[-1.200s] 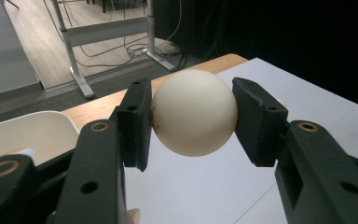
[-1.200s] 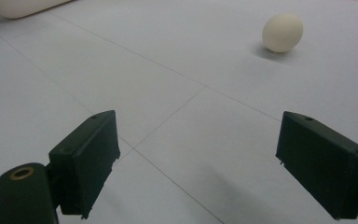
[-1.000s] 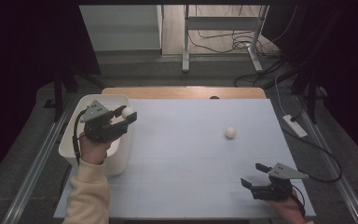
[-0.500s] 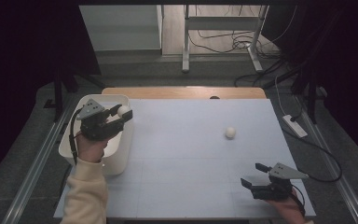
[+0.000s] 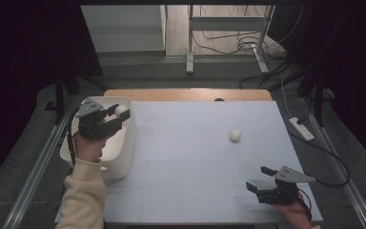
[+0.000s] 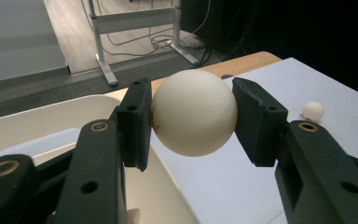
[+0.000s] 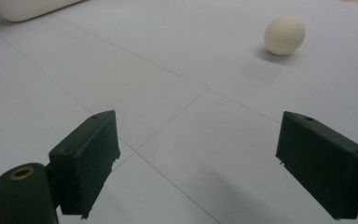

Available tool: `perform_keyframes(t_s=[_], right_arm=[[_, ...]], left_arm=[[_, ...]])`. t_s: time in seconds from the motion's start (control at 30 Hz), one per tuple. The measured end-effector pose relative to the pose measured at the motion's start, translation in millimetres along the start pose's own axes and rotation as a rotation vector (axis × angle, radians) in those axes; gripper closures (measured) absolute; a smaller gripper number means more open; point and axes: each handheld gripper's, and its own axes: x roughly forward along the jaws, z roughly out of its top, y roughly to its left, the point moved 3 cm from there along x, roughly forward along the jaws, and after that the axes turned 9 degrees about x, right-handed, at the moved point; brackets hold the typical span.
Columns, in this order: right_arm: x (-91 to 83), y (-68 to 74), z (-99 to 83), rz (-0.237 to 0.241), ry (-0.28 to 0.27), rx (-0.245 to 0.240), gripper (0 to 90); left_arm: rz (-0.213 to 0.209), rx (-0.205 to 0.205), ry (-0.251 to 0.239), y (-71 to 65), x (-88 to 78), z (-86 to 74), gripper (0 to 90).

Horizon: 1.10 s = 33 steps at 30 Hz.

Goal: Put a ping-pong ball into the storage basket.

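Holding a white ball (image 6: pixel 194 112) clamped between my left gripper (image 5: pixel 119 114) jaws, I see the tub (image 5: pixel 124 160) lying just below them; my right gripper (image 5: pixel 262 180) rests agape, the other ball (image 7: pixel 284 35) well ahead.

The white tub (image 6: pixel 37 121) runs off the picture at 9 o'clock in the left gripper view, and the black jaws hide its near part. In the high view, the right hand (image 5: pixel 298 217) is cut off at 6 o'clock.
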Motion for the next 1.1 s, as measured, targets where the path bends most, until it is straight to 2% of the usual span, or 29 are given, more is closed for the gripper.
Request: perform_keyframes(t_s=[0.47, 0.87, 1.1], right_arm=[[0.6, 0.4, 0.1, -0.001, 0.000, 0.001, 13.1], [0.5, 0.2, 0.0, -0.003, 0.000, 0.002, 13.1], [0.4, 0.2, 0.0, -0.004, 0.000, 0.002, 13.1]], left_arm=[[0.053, -0.035, 0.050, 25.7, -3.3, -7.3, 50.9], [0.091, -0.051, 0.110, 40.7, 3.0, -14.4, 50.8], [0.098, -0.059, 0.146, 47.3, 3.6, -19.2, 50.8]])
